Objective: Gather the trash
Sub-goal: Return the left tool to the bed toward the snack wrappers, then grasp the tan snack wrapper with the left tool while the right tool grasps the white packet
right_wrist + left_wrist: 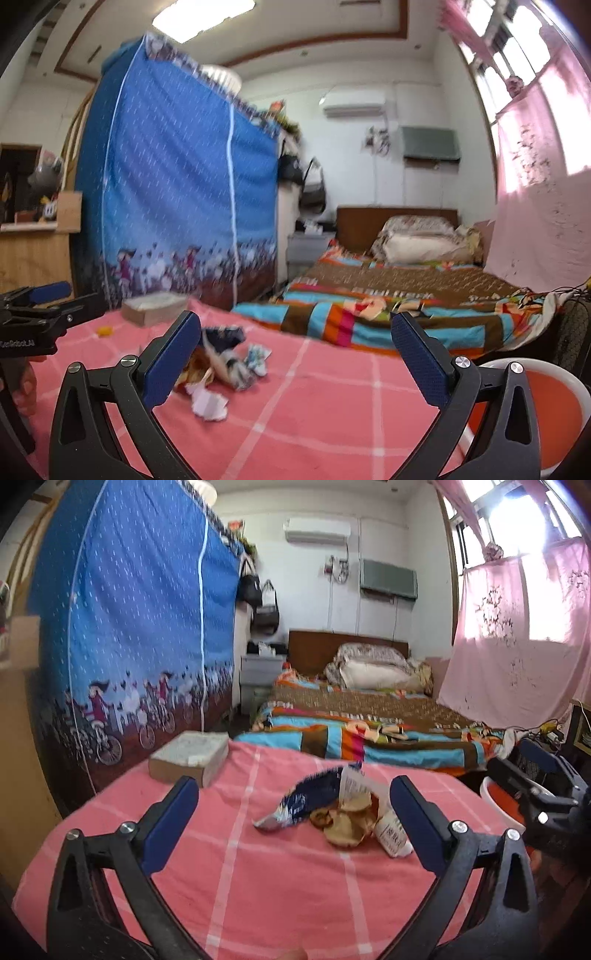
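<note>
Both hand-held grippers, left (293, 808) and right (295, 354), are spread wide and empty. The trash pile (332, 808) lies on the pink-checked desk (258, 886). The orange-lined white bin (546, 413) stands beside the desk.

Bright daylight, window (517, 524) upper right blown out, glare through pink curtain (509, 635). Ceiling light (203, 14) overexposed in right wrist view. Right view motion-blurred, left sharper. Heavy fisheye bending, dark vignette at corners.
</note>
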`<state>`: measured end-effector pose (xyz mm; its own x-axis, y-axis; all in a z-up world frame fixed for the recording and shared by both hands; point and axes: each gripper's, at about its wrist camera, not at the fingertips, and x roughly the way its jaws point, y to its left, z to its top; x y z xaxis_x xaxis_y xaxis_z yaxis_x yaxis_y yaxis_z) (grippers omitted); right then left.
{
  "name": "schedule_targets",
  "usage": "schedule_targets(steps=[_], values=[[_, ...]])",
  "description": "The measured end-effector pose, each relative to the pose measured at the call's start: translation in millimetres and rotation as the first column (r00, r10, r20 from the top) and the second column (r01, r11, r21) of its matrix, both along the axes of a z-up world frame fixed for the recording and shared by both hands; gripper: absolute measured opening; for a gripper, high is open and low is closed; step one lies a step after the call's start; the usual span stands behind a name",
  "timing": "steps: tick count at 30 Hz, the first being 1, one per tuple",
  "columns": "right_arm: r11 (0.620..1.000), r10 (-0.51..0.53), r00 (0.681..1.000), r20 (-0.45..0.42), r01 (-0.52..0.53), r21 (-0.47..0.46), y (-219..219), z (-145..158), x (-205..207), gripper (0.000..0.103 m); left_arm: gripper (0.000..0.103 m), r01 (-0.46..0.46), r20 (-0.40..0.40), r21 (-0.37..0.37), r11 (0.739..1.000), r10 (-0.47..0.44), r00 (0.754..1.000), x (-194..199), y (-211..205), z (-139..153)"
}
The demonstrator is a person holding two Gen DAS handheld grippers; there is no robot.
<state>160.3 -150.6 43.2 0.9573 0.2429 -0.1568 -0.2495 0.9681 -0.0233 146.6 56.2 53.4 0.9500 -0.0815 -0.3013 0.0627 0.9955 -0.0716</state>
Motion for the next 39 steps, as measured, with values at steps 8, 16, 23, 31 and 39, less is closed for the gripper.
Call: schedule_targets(steps=[8, 16, 23, 31, 39], values=[[0.986, 0.136, 0.959, -0.251, -0.156, -0.064, 34.8, -27.6, 28.7, 0.081, 0.092, 0.027, -0.175, -0.081, 0.996, -0.041, 0.984, 25.3, 10.6, -17.0], [0.963, 0.213, 0.854, -0.474, -0.265, -0.045, 57.8, -54.2, 57.9, 0.056, 0.091, 0.059, -0.323, -0.140, 0.988, -0.102, 0.941, 48.4, 14.6, -33.0], [0.963, 0.227, 0.808, -0.544, -0.268, 0.004, 54.4, -62.1, 66.4, 0.029, 0.087, 0.074, -0.418, -0.178, 0.981, -0.143, 0.897, 62.8, 9.7, -46.1], [0.974, 0.180, 0.838, -0.515, -0.224, -0.024, 36.3, -54.7, 61.4, 0.021, 0.090, 0.137, -0.455, -0.210, 0.968, -0.221, 0.863, 71.8, -9.5, -50.7], [0.988, 0.145, 0.859, -0.491, -0.150, 0.029, -2.4, -50.5, 60.2, 0.021, 0.098, 0.134, -0.486, -0.180, 0.974, -0.207, 0.849, 89.4, -32.4, -49.2]])
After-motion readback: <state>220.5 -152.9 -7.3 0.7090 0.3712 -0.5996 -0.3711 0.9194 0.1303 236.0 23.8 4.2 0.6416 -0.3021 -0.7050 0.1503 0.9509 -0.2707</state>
